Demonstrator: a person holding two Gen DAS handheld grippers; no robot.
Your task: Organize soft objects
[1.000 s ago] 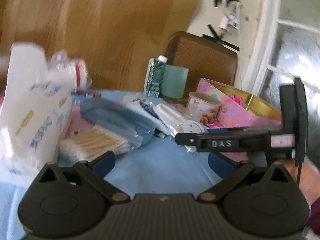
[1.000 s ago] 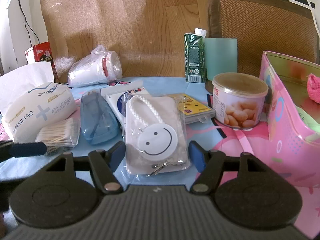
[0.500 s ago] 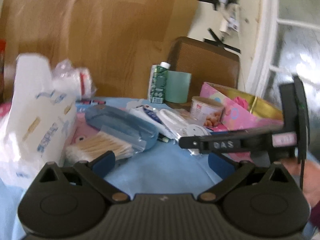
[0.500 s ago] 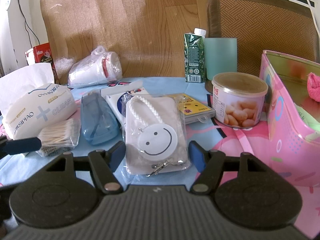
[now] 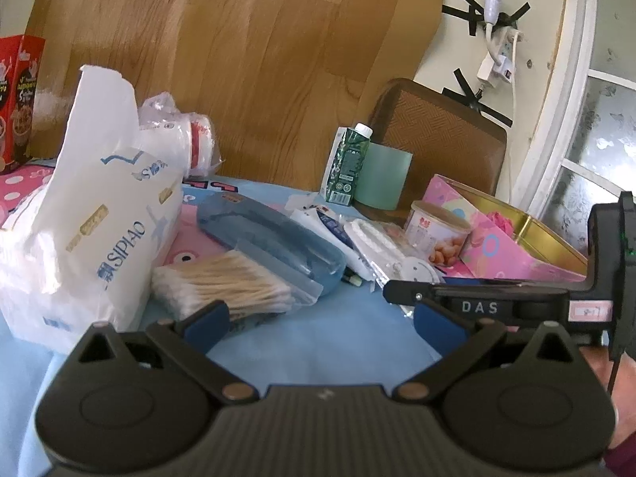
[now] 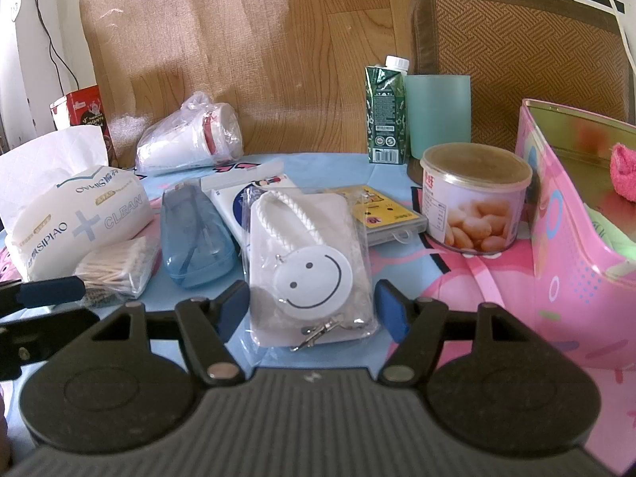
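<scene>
While both grippers' fingers gape, right gripper (image 6: 312,310) straddles smiley pouch (image 6: 308,266), left gripper (image 5: 320,320) empty.

Home: cartoon tablecloth (image 6: 457,266), tissue pack (image 5: 91,238), woven chair (image 6: 516,59)

On the tissue pack (image 6: 75,214) I read "SIPIAO" and "CLEAN" beside a big plus sign. My right gripper (image 5: 477,304), seen from my left wrist, carries the letters "DAS". The print on the green carton (image 6: 386,119) and the can (image 6: 475,198) is too small to read.
</scene>
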